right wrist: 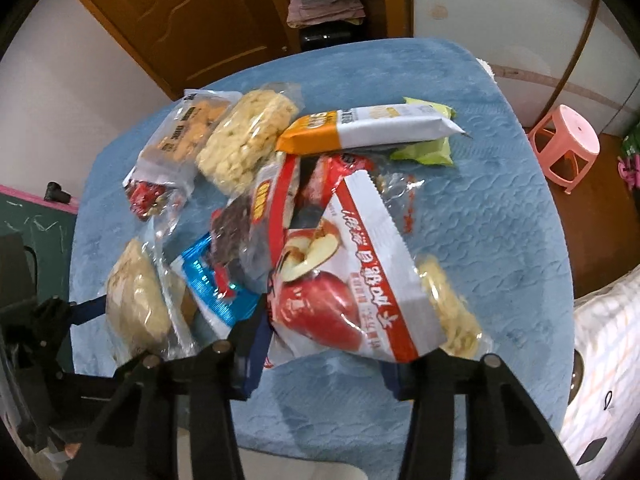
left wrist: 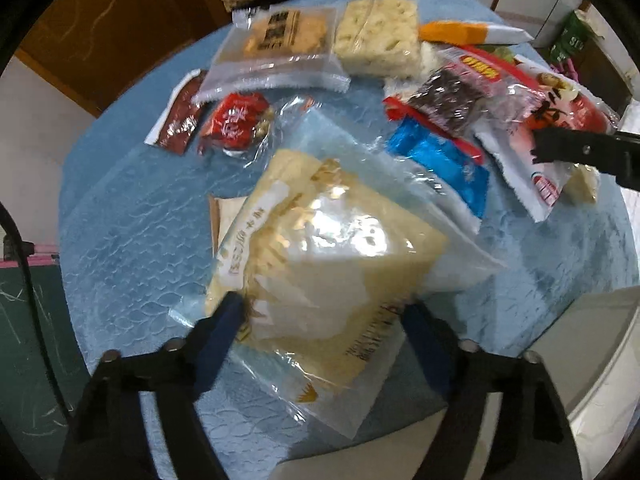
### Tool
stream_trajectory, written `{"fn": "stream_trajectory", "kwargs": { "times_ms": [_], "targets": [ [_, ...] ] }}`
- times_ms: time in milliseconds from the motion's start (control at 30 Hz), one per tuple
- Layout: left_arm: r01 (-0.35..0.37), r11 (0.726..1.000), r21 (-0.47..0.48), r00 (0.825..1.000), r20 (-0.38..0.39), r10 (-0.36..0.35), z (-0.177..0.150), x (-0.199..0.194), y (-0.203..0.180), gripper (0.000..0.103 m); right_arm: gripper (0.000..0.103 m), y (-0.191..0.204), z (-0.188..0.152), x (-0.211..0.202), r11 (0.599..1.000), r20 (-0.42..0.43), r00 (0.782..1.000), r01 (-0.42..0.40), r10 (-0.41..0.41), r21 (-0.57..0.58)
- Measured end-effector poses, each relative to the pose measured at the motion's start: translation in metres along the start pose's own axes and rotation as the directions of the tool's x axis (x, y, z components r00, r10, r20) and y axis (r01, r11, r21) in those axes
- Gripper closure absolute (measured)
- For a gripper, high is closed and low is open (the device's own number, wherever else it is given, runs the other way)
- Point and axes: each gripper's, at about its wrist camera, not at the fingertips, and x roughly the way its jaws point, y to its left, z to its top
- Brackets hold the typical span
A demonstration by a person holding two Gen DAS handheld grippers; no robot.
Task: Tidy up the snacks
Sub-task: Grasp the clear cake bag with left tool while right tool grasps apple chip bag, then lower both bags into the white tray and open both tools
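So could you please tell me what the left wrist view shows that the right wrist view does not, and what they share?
Only the left wrist view shows the dark red sachet at the cloth's left side. Only the right wrist view shows the pink stool and the green packet under the orange-and-white bar. Both show the blue tablecloth, the apple-print bag and the blue wrapper.
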Motion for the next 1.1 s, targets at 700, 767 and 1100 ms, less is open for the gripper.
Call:
{"fn": "stream_trajectory", "kwargs": {
  "times_ms": [700,767,1100],
  "targets": [
    [0.165,0.972,-0.169,0.923,0.373,-0.092,-0.08,-0.189,0.033,0.07,0.057,0.021,-0.056,-0.16,0.992,0.325,0.937,-0.119,0.125,-0.037],
    [0.196,0.968,-0.158,0.898,0.426,-0.112,-0.1,-0.221,0.031,0.071,0.057,0.029,-0.07,-0.187,0.989,0.373,0.916,-0.128,0.145,-0.071],
    [0.279,0.956,-0.087,0.805,0.564,-0.184,-0.208,-0.296,0.004,0.071,0.056,0.068,-0.169,-0.265,0.967,0.546,0.815,-0.065,0.193,-0.245]
  ]
}}
